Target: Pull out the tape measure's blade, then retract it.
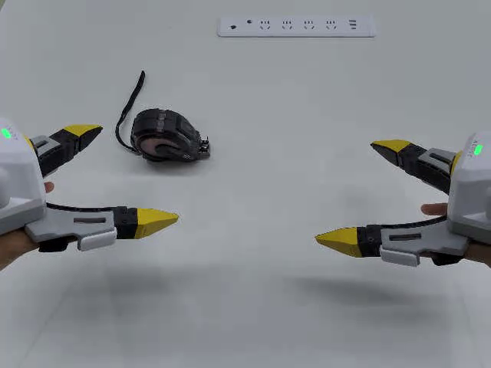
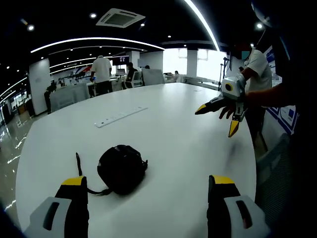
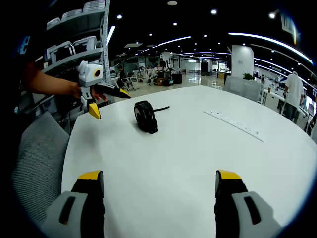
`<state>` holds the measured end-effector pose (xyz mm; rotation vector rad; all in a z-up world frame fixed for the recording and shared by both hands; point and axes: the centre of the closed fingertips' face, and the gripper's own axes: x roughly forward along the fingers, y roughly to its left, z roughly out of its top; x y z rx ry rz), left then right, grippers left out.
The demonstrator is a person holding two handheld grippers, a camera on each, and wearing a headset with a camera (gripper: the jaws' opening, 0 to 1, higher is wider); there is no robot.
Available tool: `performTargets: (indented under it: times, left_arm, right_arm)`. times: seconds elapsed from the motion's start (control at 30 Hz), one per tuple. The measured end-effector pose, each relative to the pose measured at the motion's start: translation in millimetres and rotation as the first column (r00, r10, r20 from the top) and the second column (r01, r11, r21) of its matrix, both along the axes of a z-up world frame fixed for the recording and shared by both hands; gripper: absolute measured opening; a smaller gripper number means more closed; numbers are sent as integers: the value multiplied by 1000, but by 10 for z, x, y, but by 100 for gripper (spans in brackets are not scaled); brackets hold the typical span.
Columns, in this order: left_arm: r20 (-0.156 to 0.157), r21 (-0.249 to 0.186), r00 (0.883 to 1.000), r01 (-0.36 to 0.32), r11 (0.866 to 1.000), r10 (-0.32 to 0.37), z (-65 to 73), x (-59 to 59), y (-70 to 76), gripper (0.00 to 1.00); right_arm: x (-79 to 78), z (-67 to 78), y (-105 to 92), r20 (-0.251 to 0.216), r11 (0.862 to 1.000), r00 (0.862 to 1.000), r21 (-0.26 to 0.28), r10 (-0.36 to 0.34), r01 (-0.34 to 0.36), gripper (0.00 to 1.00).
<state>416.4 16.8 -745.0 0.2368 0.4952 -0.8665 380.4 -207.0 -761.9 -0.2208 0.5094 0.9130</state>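
Start of the job, by judgement: blade not yet drawn, case untouched. At far left, left gripper, jaws spread wide, nothing between them, held over the white table. Just right of its upper jaw, tape measure, black, lying on its side on the table, wrist strap trailing up and away to the left, what looks like the blade hook at the case's right-hand end. Further right, well apart from the case, right gripper, likewise gaping and empty. Best done by clamping the case body with the left gripper, clear of the strap, then bringing the right in low to pinch the hook; pull level and straight rightward, then ease back rather than releasing at full stretch. Count: one strap, one tape measure, one power strip at the far edge, two grippers.
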Motion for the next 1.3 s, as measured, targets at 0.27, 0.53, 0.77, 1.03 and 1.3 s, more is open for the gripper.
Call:
performTargets:
  times: [0.27, 0.53, 0.77, 1.03, 1.3]
  left_arm:
    - [-8, 23, 999, 33, 999, -33, -44, 70, 4, 98]
    - [-20, 45, 998, 63, 997, -62, -75, 135, 27, 96]
    - [-28, 74, 995, 94, 993, -92, -103, 206, 40, 94]
    - [-30, 107, 991, 129, 986, -127, -128, 283, 31, 90]
    - [-36, 136, 985, 169, 976, -166, -176, 365, 24, 85]
  right_arm:
    - [99, 8, 91, 8, 1000, 1000, 4, 24, -24, 95]
    - [184, 5, 185, 11, 999, 999, 9, 53, -53, 93]
    - [263, -19, 278, 17, 996, 996, 11, 90, -90, 92]
    - [335, -35, 383, 19, 992, 992, 13, 128, -129, 90]
    - [415, -100, 459, 20, 987, 987, 5, 162, -162, 87]
